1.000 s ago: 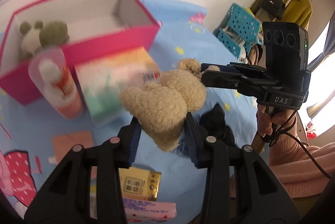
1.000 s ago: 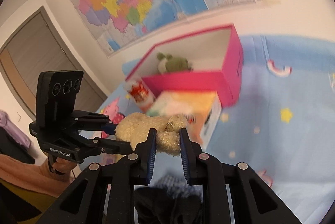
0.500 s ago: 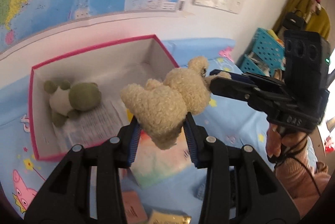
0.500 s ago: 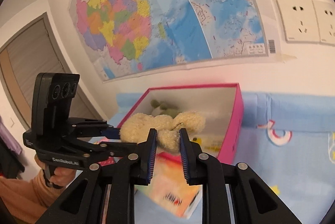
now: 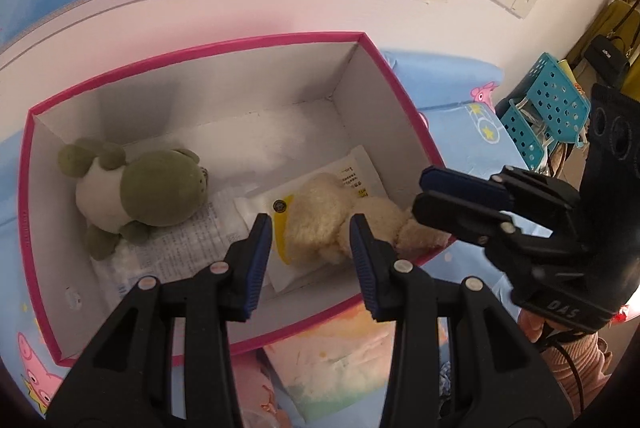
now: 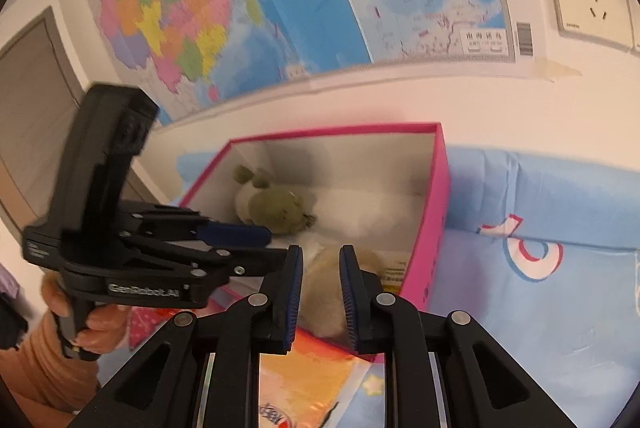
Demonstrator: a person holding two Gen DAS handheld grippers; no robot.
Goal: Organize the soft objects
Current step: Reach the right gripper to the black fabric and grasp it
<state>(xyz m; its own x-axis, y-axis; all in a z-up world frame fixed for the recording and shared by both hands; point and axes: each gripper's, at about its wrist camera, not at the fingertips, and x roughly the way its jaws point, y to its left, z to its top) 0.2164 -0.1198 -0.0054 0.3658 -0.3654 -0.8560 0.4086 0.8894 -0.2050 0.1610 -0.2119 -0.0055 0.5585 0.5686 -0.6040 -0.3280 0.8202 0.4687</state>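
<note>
A pink box (image 5: 200, 48) with white inside walls stands on the blue sheet against the wall. A green plush (image 5: 152, 192) lies in its left half. The cream bear (image 5: 320, 220) lies blurred in the near right corner, on a white packet (image 5: 360, 172). My left gripper (image 5: 310, 240) hangs over the bear, open, with a strip of packet showing between its left pad and the bear. My right gripper (image 5: 424, 194) hovers at the box's right rim, jaws narrowly apart with nothing between them. In the right wrist view the bear (image 6: 320, 280) shows behind my right gripper (image 6: 320, 268), with the green plush (image 6: 276, 206) beyond.
A colourful soft pack (image 5: 340, 368) lies just in front of the box. A teal basket (image 5: 548, 100) stands at the right by the wall. Blue sheet (image 6: 540, 308) stretches to the right of the box. A hand (image 6: 100, 324) holds the left gripper's handle.
Both grippers carried the bear over the pink box. The bear has left both grips and now lies lower, inside the box. The jaw gaps look unchanged.
</note>
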